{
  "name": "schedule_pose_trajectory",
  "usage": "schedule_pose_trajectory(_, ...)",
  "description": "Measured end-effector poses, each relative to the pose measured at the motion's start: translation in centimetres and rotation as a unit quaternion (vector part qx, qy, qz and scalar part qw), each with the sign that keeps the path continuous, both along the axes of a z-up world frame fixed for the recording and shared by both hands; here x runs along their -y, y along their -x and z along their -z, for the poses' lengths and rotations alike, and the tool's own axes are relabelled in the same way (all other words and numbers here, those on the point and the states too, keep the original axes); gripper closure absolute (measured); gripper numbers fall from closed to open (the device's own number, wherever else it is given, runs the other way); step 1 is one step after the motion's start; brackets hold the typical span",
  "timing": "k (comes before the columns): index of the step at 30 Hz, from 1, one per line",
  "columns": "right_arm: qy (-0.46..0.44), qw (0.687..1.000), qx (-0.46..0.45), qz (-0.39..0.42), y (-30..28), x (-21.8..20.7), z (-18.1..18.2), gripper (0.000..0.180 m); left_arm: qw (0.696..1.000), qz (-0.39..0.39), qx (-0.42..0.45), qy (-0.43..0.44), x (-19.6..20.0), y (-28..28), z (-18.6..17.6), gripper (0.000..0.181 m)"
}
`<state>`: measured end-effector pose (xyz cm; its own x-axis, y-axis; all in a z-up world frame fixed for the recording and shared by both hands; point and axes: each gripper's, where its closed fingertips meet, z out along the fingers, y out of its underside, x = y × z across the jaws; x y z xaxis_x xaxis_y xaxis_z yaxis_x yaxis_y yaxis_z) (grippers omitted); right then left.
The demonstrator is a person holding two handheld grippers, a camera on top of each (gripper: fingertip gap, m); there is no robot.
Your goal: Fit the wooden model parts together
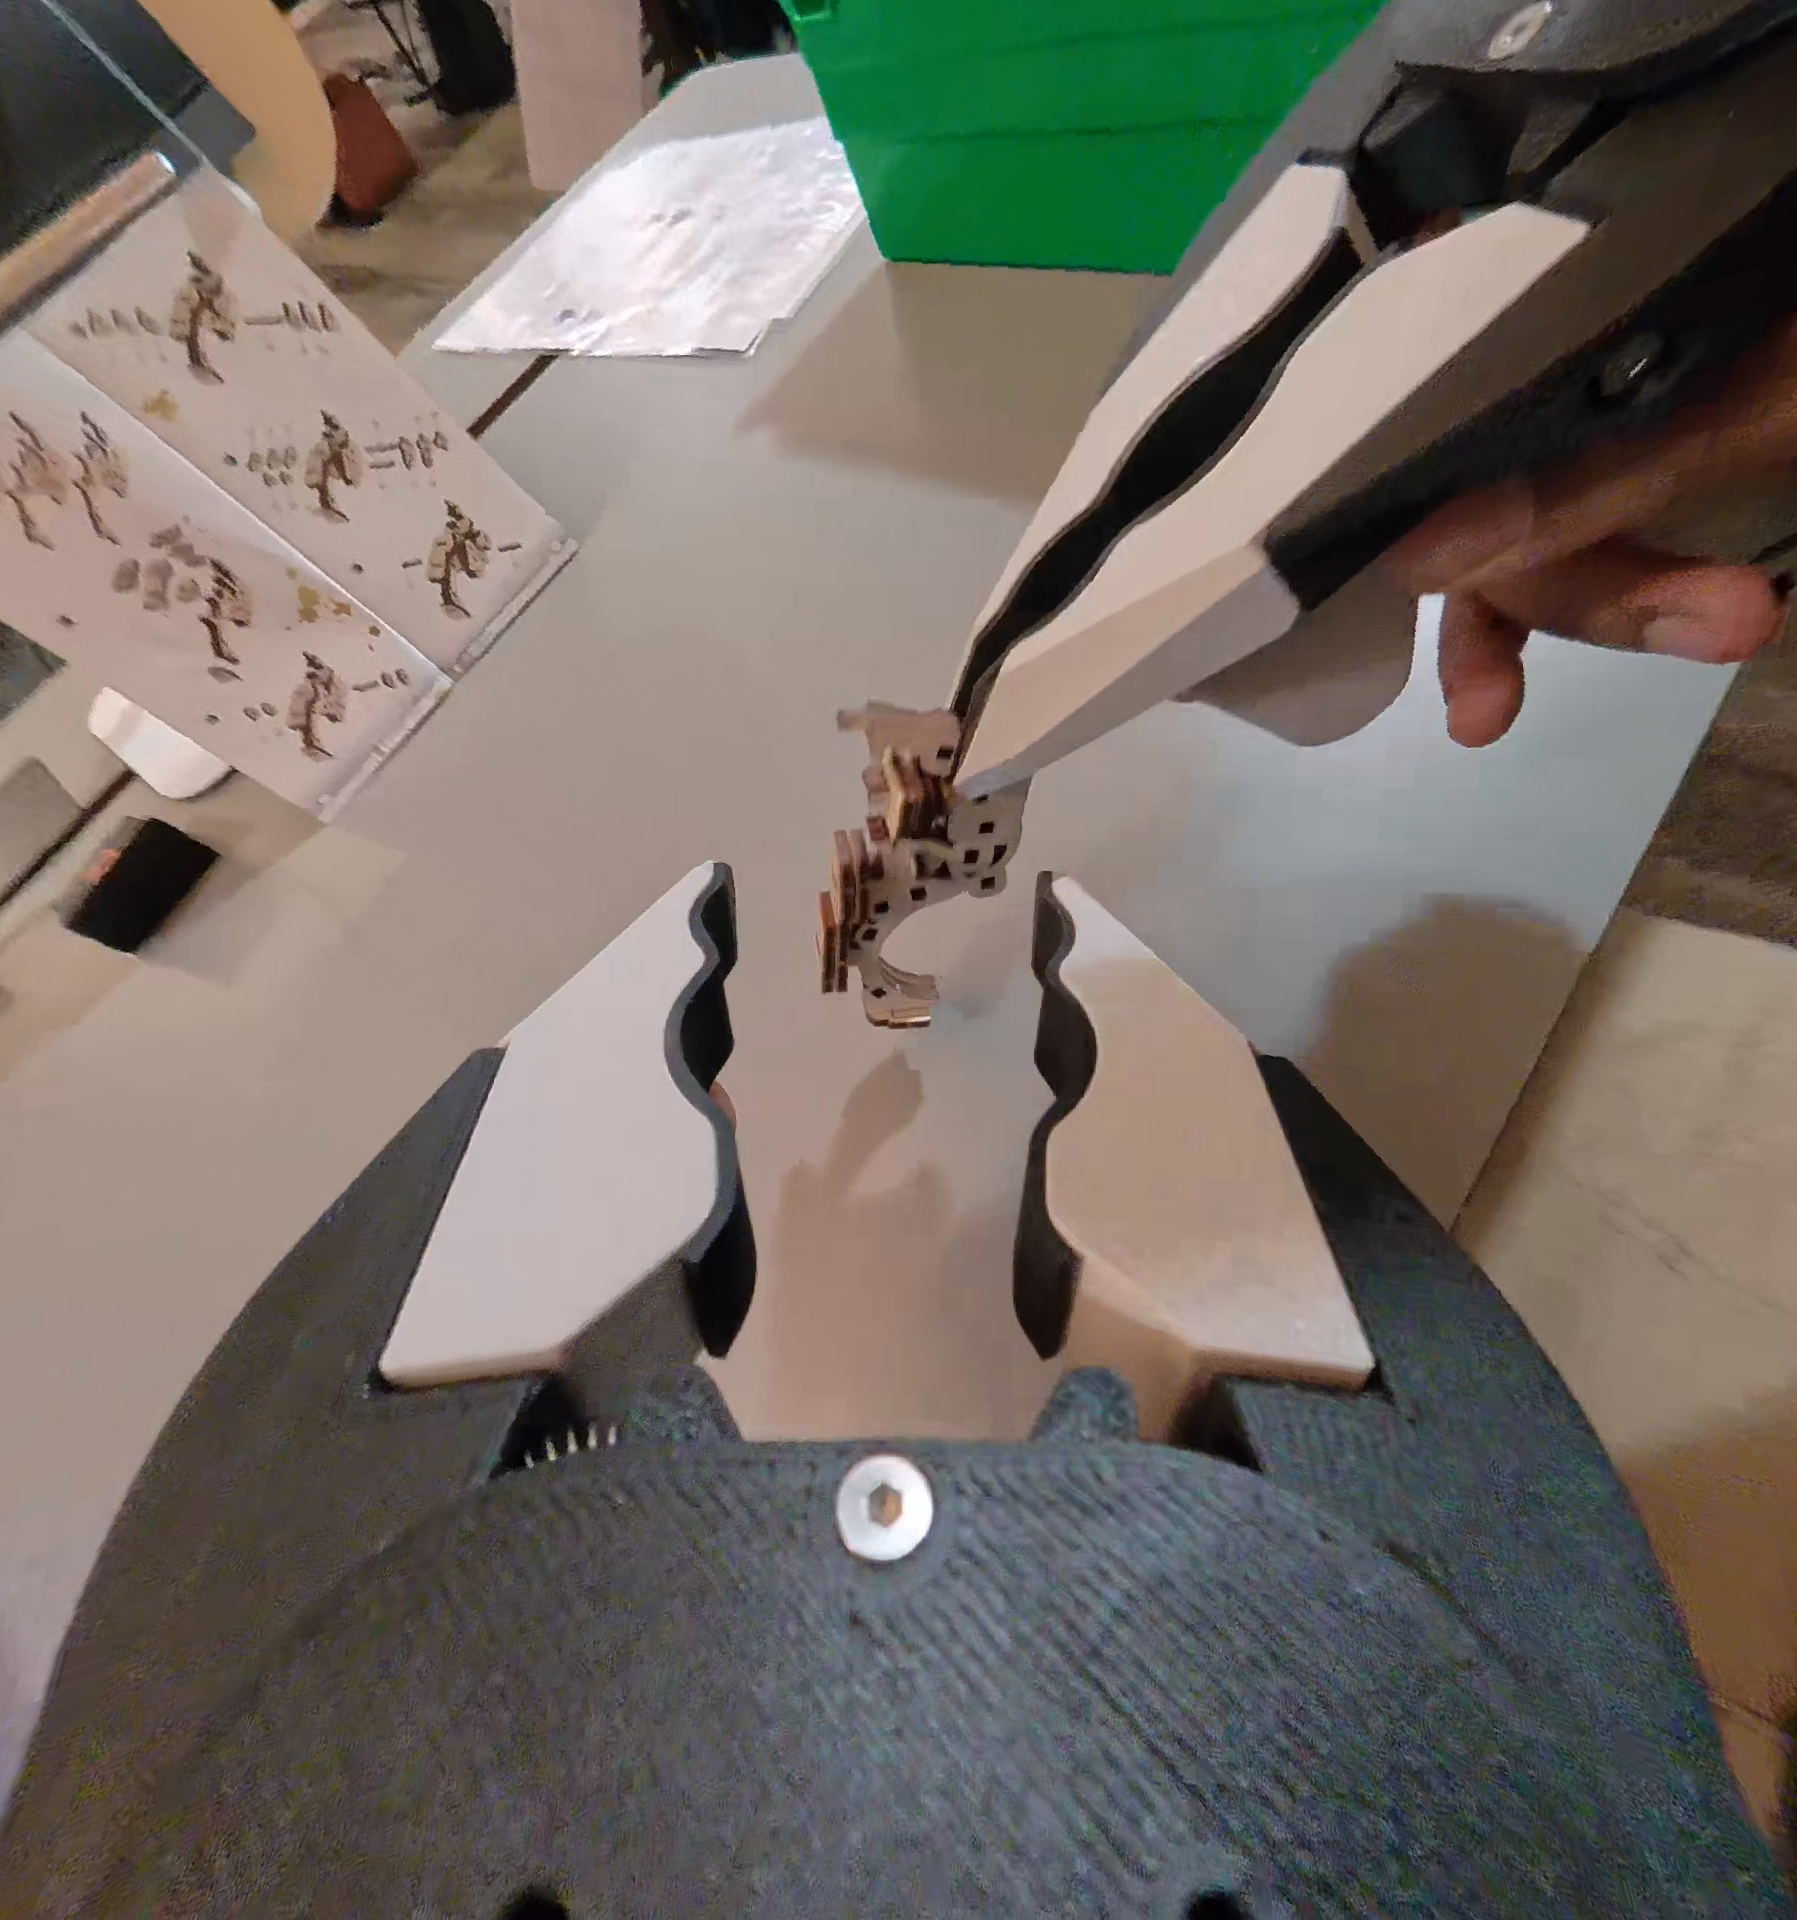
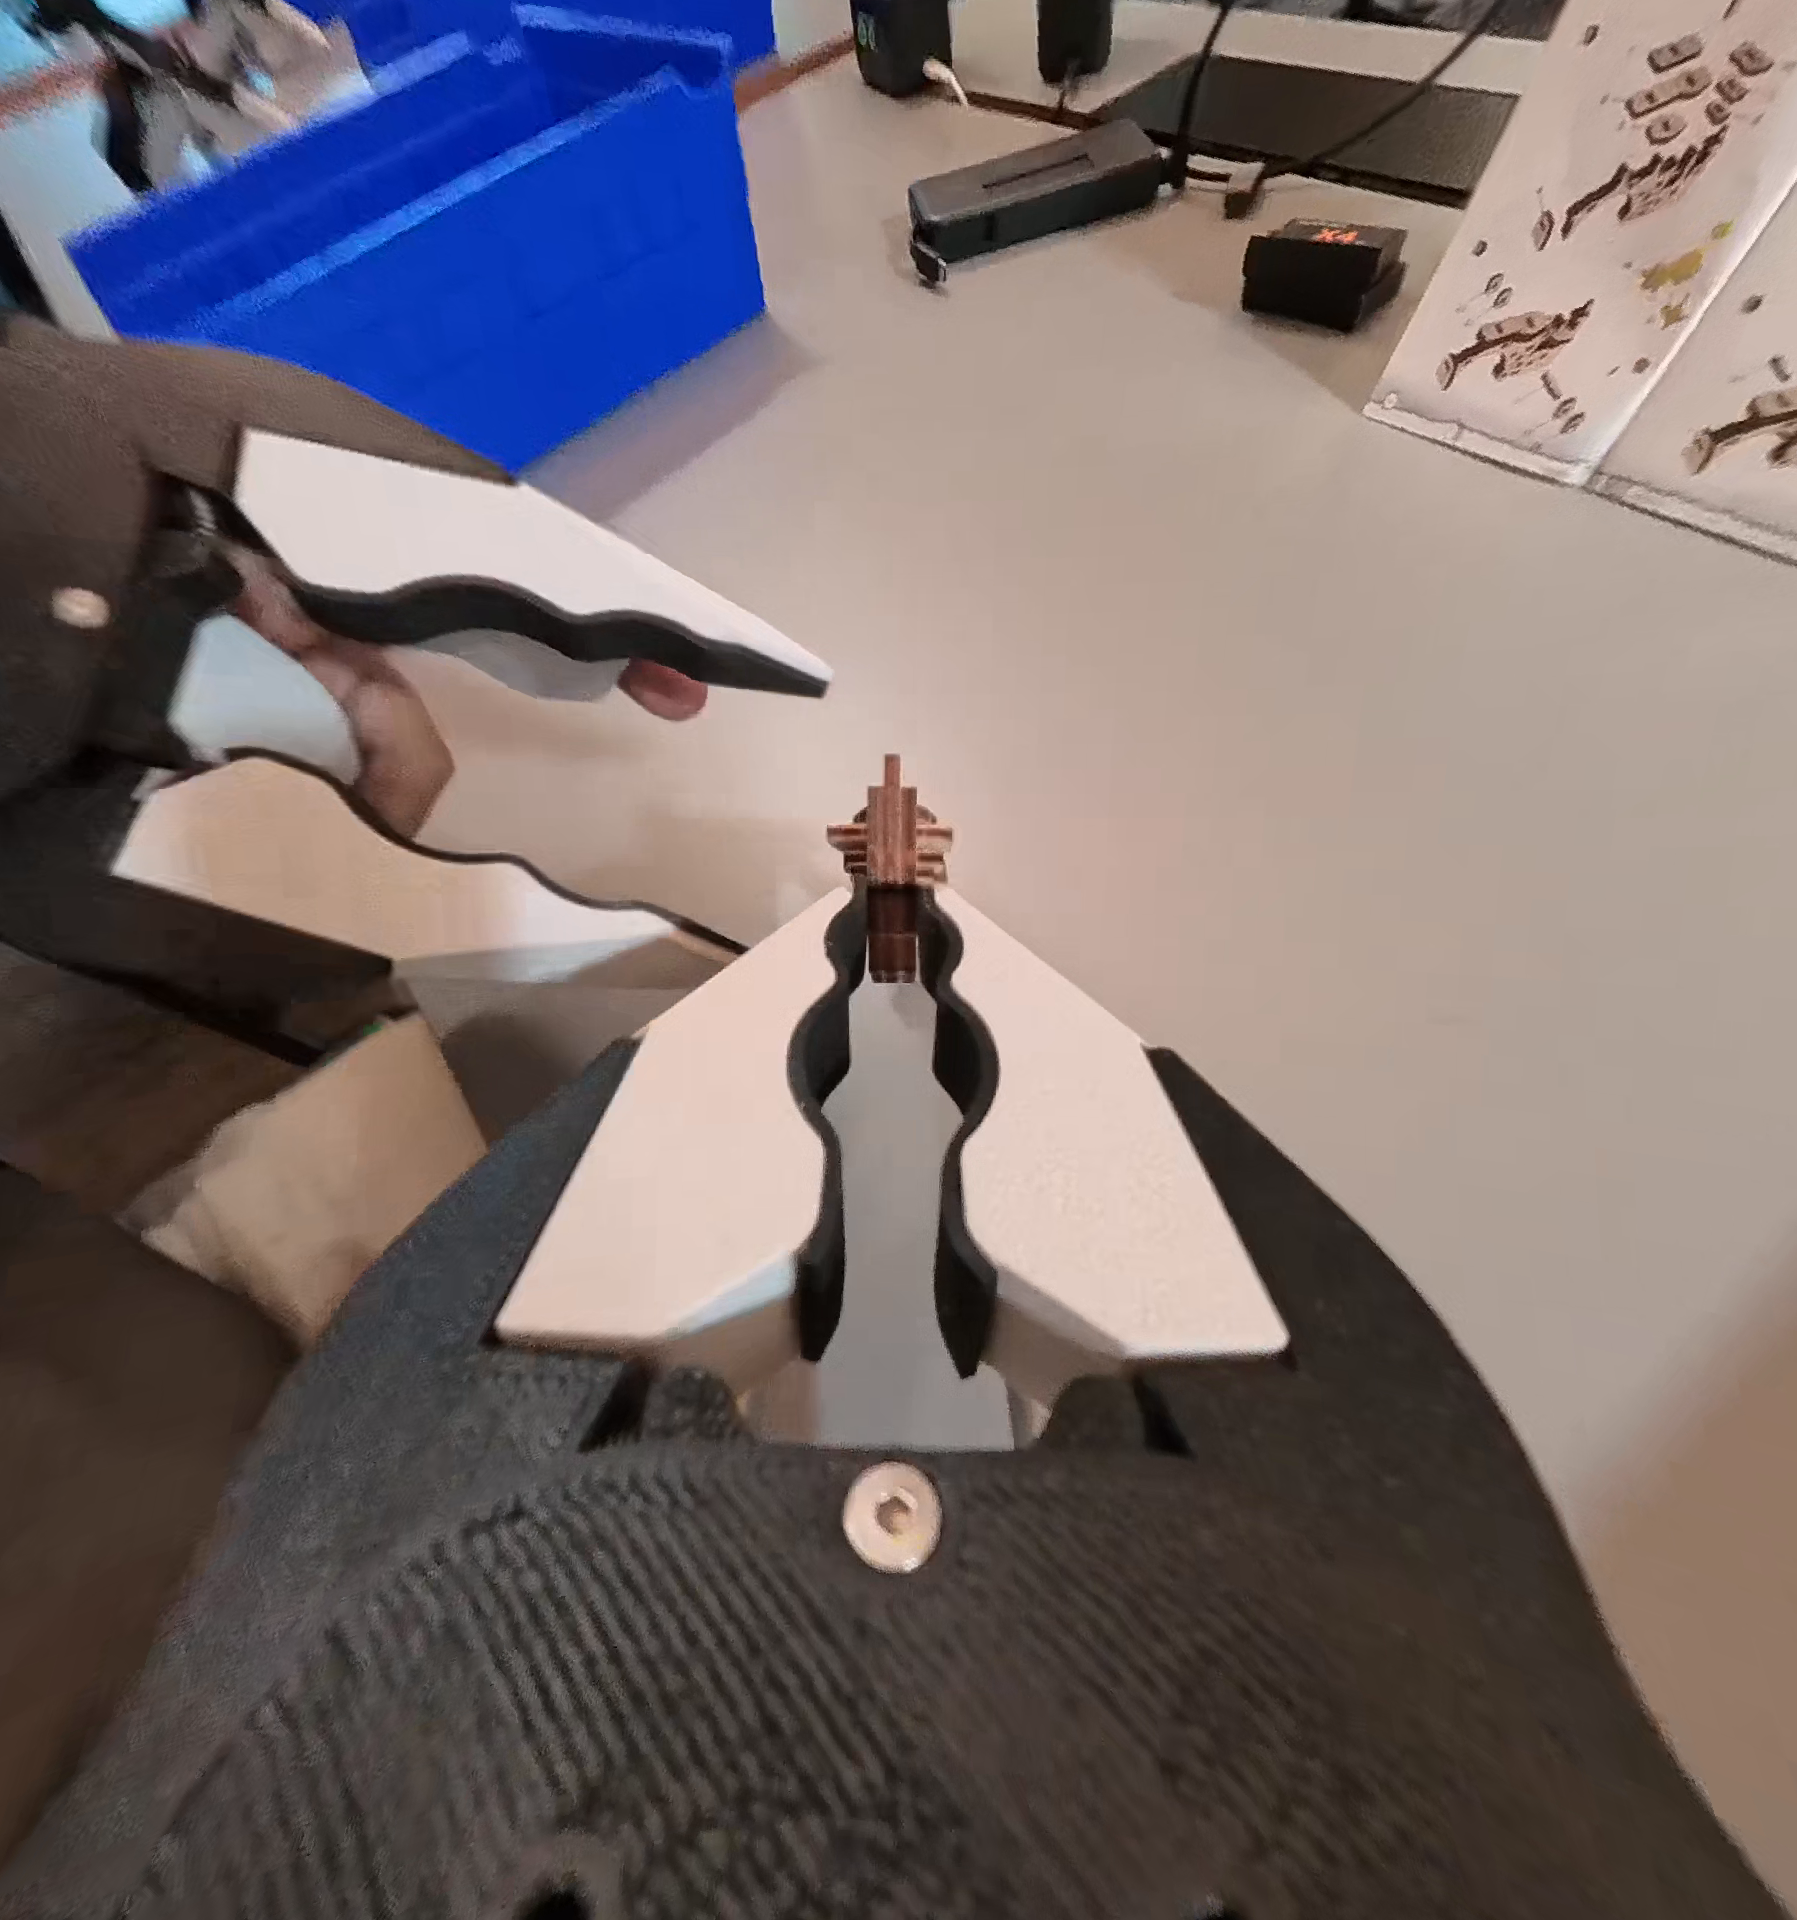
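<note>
Pale grey worktop (image 1: 665, 644) fills both views, with a green bin (image 1: 1060, 135) at its far edge in the left wrist view, a blue bin (image 2: 478, 239) at its far left corner in the right wrist view, and an instruction sheet (image 1: 250, 499) of printed model diagrams propped along its side; black boxes and cables lie beyond the sheet.

Right gripper (image 2: 889, 914) has its fingers clenched on the wooden model (image 1: 904, 862), pinching the upper part at the very fingertips; the model, a curved, layered plywood figure with small square holes, hangs in the air above the middle of the worktop, its foot near the surface but apparently not touching, with its shadow just below. A hand (image 1: 1600, 613) grips the right gripper's handle.

Left gripper (image 1: 883, 914) is released, fingers spread wide and empty, with the model just ahead of the gap between its tips; no loose part is visible anywhere on the worktop.

Judgement on the step: the left gripper seems about to steady or take the model. To do it well, bring the open fingers in level, one on each flat face of the lower body; close gently on the stacked layers, not the thin curved leg, which looks fragile; keep the right grip firm until the left one holds, since the tip pinch is narrow and the model could twist or drop.
</note>
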<state>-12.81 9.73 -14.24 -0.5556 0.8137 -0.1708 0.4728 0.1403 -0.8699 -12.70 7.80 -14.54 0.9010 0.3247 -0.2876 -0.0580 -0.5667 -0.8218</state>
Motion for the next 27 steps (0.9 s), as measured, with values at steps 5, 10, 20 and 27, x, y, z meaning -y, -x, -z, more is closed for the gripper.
schedule_pose_trajectory(5, 0.13, 0.991, -0.003, -0.009, 0.2, -1.3, -1.6, 0.172, 0.986, -0.007, 0.138, -0.097, 1.3, 1.3, 0.6, 0.12)
schedule_pose_trajectory(10, 0.175, 0.983, -0.045, -0.046, -0.3, -1.3, -3.6, 0.172, 0.937, 0.033, 0.283, -0.202, 1.2, 1.0, -0.7, 0.121)
schedule_pose_trajectory(20, 0.285, 0.948, -0.036, -0.136, -2.3, 0.3, -5.4, 0.172, 0.877, 0.143, 0.366, -0.278, 1.6, -1.6, -3.2, 0.147)
schedule_pose_trajectory(27, 0.304, 0.94, -0.029, -0.154, -2.7, 0.3, -5.5, 0.172, 0.865, 0.159, 0.369, -0.3, 1.5, -2.1, -4.1, 0.164)
